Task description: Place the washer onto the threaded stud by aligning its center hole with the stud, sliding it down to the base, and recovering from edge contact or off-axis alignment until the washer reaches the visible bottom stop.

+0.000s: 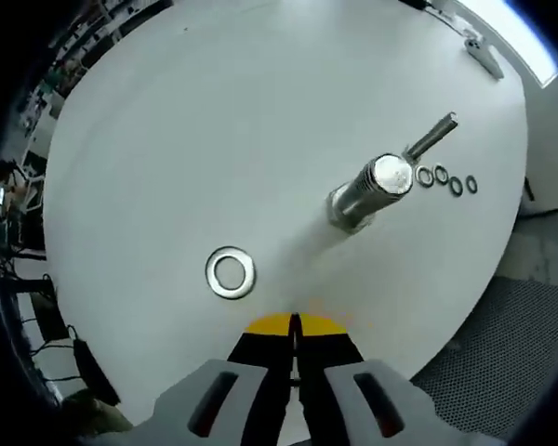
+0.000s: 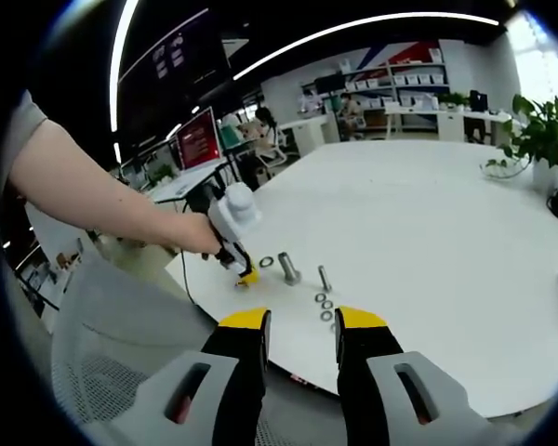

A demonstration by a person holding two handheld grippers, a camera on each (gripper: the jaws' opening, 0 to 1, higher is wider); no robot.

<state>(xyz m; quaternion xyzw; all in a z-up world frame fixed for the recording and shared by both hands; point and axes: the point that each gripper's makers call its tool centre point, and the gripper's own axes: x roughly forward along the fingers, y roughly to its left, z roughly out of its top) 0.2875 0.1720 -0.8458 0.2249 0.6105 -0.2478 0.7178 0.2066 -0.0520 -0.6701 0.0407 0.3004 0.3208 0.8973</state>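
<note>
1. Jaws of the left gripper (image 1: 295, 327) pressed together, yellow tips meeting, nothing between them; they sit low over the white table (image 1: 186, 130).
2. Washer (image 1: 231, 272) lies flat on the table just ahead and left of those tips, apart from them, hole facing up.
3. Threaded stud (image 1: 372, 189) stands upright on its wider base farther out to the right, well apart from the washer; long axis runs up from the table, the top face toward the camera. Bare table between washer and stud.
4. Beyond the stud: a thinner bolt (image 1: 432, 136), also standing, and a row of four small rings (image 1: 448, 180) flat on the table just beside the stud's top as seen.
5. Right gripper (image 2: 302, 321): jaws parted with a clear gap, empty, held off the table's near edge.
6. Right gripper view also shows a person's hand (image 2: 191, 234) holding the left gripper down at the table, next to washer and stud; a potted plant (image 2: 539, 139) at the far right edge.
</note>
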